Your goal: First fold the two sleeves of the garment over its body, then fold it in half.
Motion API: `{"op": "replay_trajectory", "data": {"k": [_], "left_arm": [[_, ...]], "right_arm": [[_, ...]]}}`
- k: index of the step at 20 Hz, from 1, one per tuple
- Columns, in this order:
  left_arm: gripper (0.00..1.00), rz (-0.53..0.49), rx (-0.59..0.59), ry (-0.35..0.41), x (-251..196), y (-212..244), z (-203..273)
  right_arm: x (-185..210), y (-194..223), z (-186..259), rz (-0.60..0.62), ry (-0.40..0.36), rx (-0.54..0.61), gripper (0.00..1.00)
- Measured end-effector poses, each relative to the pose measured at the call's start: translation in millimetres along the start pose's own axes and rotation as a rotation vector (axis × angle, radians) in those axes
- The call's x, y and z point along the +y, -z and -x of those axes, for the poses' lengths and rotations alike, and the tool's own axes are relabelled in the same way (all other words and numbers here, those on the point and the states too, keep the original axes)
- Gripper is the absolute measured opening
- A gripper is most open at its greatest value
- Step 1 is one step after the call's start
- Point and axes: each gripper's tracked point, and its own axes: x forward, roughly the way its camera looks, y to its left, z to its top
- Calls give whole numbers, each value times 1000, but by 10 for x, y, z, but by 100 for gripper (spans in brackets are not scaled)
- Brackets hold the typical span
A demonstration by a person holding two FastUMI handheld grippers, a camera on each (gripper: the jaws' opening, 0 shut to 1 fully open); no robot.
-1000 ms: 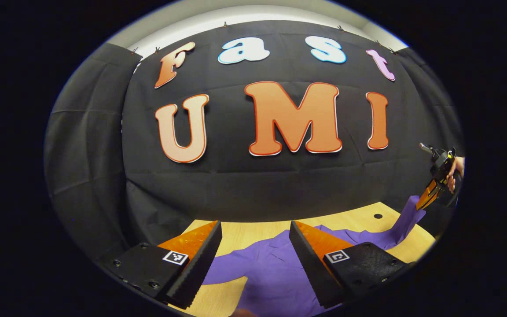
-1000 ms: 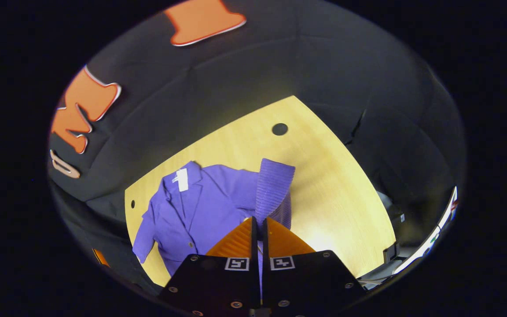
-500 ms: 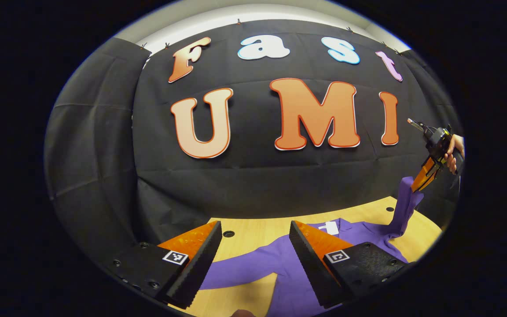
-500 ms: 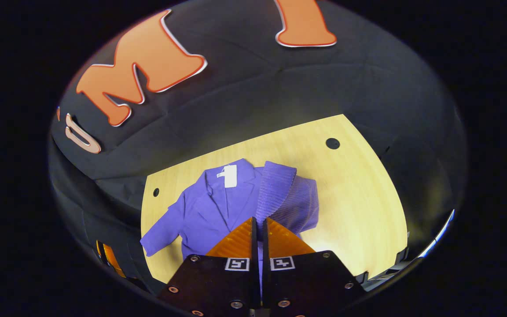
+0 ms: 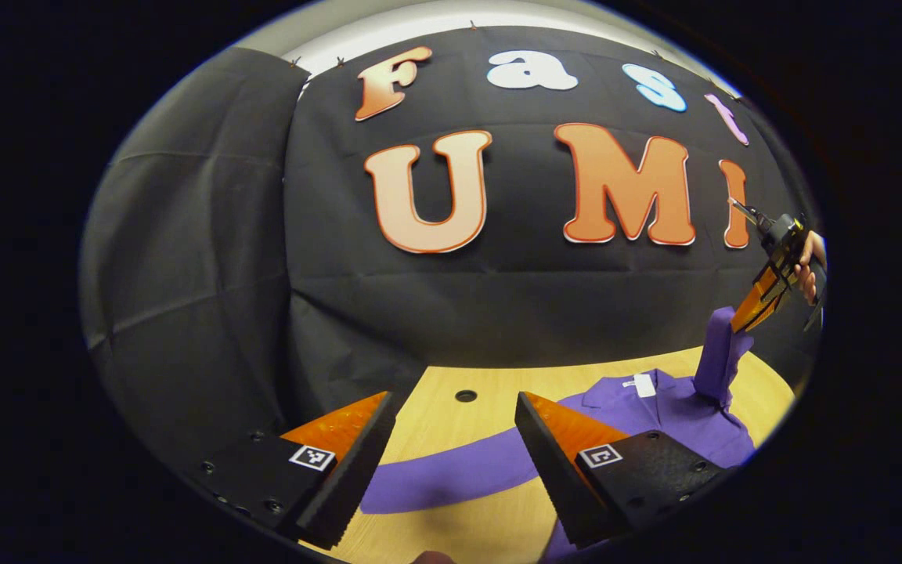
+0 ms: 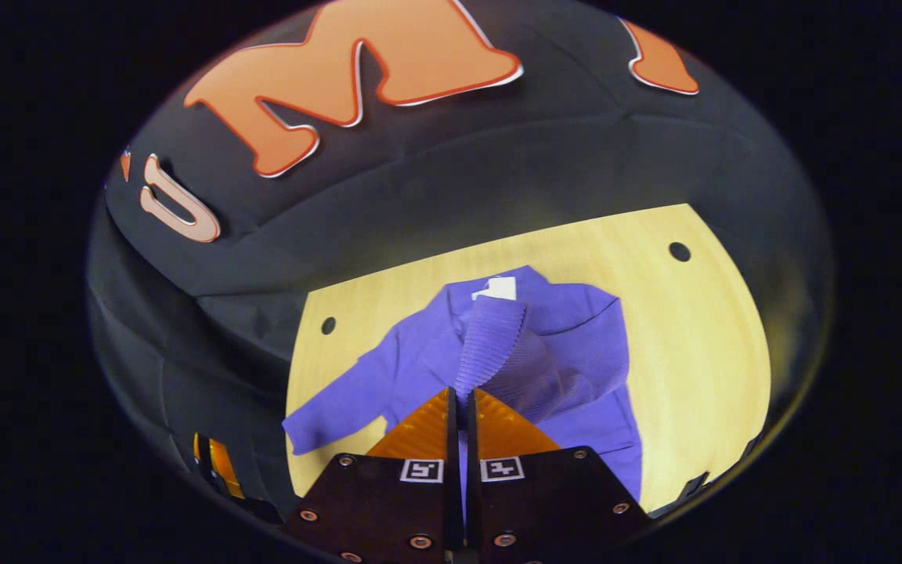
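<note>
Since a second ago, right sleeve (image 6: 490, 345) carried inward from beside the garment's edge to above its chest; left gripper swung leftward, so the garment sits farther right in its view. Item, far left: left gripper (image 5: 451, 439), jaws parted wide with nothing between them, held above the table (image 5: 490, 392) near the flat left sleeve. Item: left sleeve (image 5: 451, 474), spread straight out on the wood, apart from the body. Item, centre: purple garment (image 6: 576, 329), front up, collar and white tag (image 6: 498, 288) toward the booth wall, lying on the table with its body flat. Item, right: right sleeve, cuff pinched between the closed fingers of the right gripper (image 6: 460, 399), raised in a column over the chest; in the left gripper view the same gripper (image 5: 756, 301) shows at far right, a hand (image 5: 811, 262) on its handle. Judged stage: right sleeve fold under way, left sleeve yet to lie over the body. Risks: cuff held by a small bite of ribbed knit, so it may slip out and drop short of the chest; release from this height may leave the sleeve bunched or twisted rather than flat; further inward pull may drag the shoulder and skew the body, spoiling the later half fold.
</note>
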Motion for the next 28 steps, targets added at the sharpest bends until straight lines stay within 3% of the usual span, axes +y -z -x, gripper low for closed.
{"op": "replay_trajectory", "data": {"k": [3,5,6,7,8,10,11,12,16,19,23,27,28], "left_arm": [[97,-1,29,-35,287,120,-35],[97,-13,56,-56,400,192,-77],[97,-14,64,-62,433,202,-93],[97,-5,63,-65,456,215,-107],[97,2,66,-73,486,206,-133],[97,16,87,-90,539,251,-176],[96,26,107,-96,547,313,-239],[96,40,130,-97,549,375,-293],[97,75,261,-124,636,659,-496],[97,91,366,-121,628,888,-606],[98,210,573,-83,604,1309,-682],[99,206,721,-115,725,1668,-802],[98,212,754,-111,699,1755,-872]], "right_arm": [[357,34,-101,-46,-70,3,6],[554,56,-66,-48,-132,-1,15],[610,47,-47,-41,-151,-9,23],[645,42,-19,-29,-166,-19,42],[648,1,17,-28,-175,-35,37],[627,-112,135,-22,-187,-88,41],[576,-186,222,-11,-183,-127,59],[517,-266,290,1,-178,-166,71],[190,-496,689,77,-124,-335,90],[-52,-609,1004,141,-70,-449,94],[-307,-685,1372,234,-23,-571,95],[-510,-685,1607,228,-5,-643,95],[-537,-664,1649,224,-9,-653,100]]}}
